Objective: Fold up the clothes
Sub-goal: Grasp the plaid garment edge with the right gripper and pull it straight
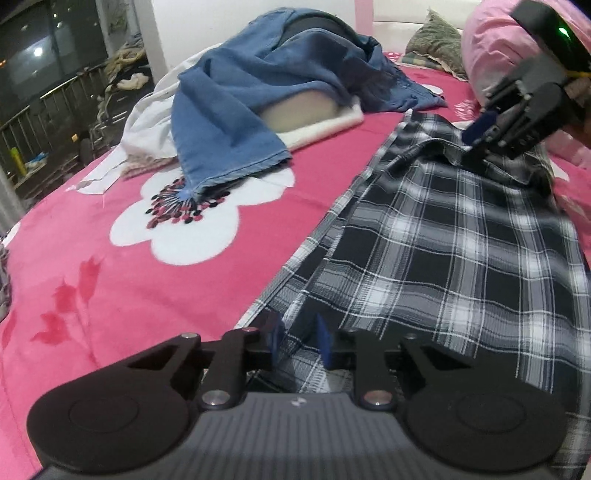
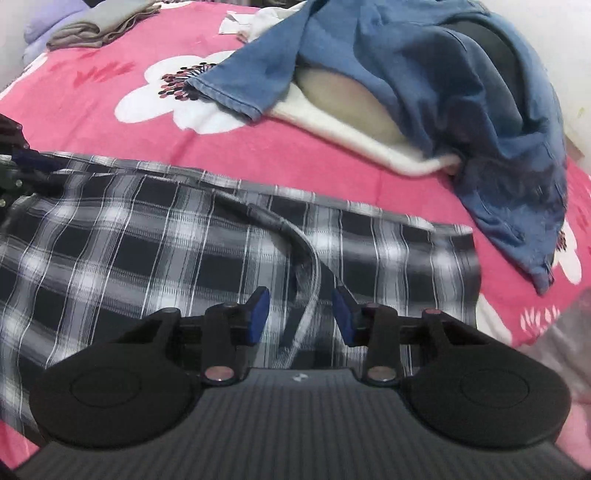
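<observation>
A black-and-white plaid shirt [image 1: 443,240] [image 2: 147,240] lies spread flat on the pink flowered bedspread [image 1: 110,258]. My left gripper [image 1: 301,341] is at the shirt's near corner. Its blue pads stand a little apart, with the plaid edge lying between them and no clear squeeze on it. My right gripper [image 2: 301,314] hovers low over the shirt's other end, open, straddling a raised ridge of fabric [image 2: 306,258]. From the left wrist view the right gripper [image 1: 480,142] shows at the far end of the shirt. The left gripper [image 2: 11,173] barely shows at the right wrist view's left edge.
A blue denim garment [image 1: 240,99] [image 2: 461,92] is heaped over a white one [image 1: 325,125] beyond the shirt. A pink pillow [image 1: 491,44] sits at the far right, and folded grey clothes [image 2: 99,26] lie at the far corner. The bed's edge faces a dark railing [image 1: 37,92].
</observation>
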{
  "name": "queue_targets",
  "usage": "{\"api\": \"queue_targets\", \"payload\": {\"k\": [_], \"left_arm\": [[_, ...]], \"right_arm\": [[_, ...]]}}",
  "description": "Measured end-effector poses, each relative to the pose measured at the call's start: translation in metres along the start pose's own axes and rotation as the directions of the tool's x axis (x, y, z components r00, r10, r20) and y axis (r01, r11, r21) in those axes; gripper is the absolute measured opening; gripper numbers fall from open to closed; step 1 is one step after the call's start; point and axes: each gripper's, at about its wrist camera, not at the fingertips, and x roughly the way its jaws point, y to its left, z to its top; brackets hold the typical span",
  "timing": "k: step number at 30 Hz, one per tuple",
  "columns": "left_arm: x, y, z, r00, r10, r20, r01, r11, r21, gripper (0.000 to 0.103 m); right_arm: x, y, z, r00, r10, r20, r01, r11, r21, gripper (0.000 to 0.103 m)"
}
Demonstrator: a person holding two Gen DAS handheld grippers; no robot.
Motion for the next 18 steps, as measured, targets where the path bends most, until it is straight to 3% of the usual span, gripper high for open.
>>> {"api": "queue_targets", "payload": {"k": [6, 7, 8, 9, 13, 18], "left_arm": [[-0.004, 0.004, -0.002, 1.0, 0.003, -0.026, -0.003, 1.0, 0.0, 0.024], [-0.006, 0.006, -0.003, 0.999, 0.006, -0.031, -0.006, 1.0, -0.001, 0.025], [-0.007, 0.008, -0.005, 0.999, 0.005, -0.036, -0.006, 1.0, -0.004, 0.025], [-0.009, 0.009, -0.006, 0.999, 0.004, -0.04, -0.005, 1.0, -0.008, 0.025], [-0.012, 0.011, -0.011, 0.999, 0.008, -0.047, -0.008, 1.0, -0.005, 0.025], [-0.012, 0.007, -0.009, 0.999, 0.029, -0.045, -0.029, 0.999, 0.016, 0.025]], "right_arm": [[0.026, -0.001, 0.002, 0.998, -0.015, -0.067, 0.014, 1.0, -0.01, 0.035], [0.025, -0.003, 0.002, 0.997, -0.025, -0.068, 0.024, 1.0, -0.012, 0.029], [0.024, -0.004, 0.003, 0.996, -0.054, -0.074, 0.053, 0.998, -0.019, 0.011], [0.022, -0.006, 0.004, 0.993, -0.085, -0.08, 0.083, 0.996, -0.026, 0.005], [0.01, -0.009, 0.001, 0.984, -0.171, -0.048, 0.166, 0.981, -0.099, 0.002], [-0.012, -0.005, 0.005, 0.961, -0.27, 0.063, 0.277, 0.944, -0.179, 0.002]]}}
